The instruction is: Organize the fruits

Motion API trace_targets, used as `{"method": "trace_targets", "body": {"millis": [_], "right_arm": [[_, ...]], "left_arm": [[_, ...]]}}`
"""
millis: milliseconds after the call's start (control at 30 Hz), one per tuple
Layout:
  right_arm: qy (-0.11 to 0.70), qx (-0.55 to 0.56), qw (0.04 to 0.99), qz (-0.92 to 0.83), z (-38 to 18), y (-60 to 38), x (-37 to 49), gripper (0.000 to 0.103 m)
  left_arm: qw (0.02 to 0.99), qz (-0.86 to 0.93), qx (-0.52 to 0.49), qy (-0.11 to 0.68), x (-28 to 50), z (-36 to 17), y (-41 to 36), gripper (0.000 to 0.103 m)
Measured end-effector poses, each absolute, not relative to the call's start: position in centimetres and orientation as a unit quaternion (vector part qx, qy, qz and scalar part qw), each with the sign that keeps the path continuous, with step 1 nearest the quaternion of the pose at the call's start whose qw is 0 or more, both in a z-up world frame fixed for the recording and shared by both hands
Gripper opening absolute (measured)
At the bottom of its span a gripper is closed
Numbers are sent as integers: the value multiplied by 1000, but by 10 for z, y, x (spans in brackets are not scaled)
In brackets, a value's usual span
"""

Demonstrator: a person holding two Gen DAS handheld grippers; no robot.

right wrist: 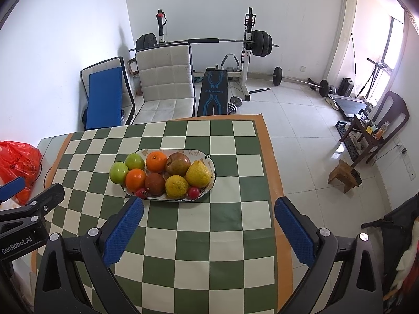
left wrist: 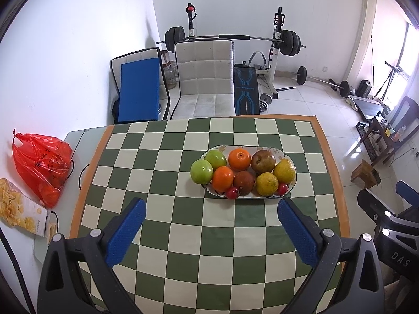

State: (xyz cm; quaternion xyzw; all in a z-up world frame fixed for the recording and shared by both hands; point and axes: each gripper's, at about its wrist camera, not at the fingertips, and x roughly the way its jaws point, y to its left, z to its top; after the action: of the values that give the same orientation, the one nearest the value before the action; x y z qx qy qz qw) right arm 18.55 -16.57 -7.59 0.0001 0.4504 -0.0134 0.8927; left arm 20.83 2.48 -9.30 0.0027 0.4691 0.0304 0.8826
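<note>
Fruit is heaped on an oval plate (left wrist: 290, 183); both grippers are held back, spread wide and empty.

From the left gripper (left wrist: 210, 208) the plate lies at twelve o'clock, from the right gripper (right wrist: 209, 206) at eleven, so the fruit is probably being surveyed. "DAS" and "GenRobot.AI" are readable on the gripper bodies.
</note>
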Motion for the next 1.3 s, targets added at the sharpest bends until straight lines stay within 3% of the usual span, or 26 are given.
{"method": "trace_targets", "body": {"millis": [1300], "right_arm": [[452,3,892,-16,-65,-163,180,102]], "left_arm": [[881,36,-8,471,208,-96,28,103]]}}
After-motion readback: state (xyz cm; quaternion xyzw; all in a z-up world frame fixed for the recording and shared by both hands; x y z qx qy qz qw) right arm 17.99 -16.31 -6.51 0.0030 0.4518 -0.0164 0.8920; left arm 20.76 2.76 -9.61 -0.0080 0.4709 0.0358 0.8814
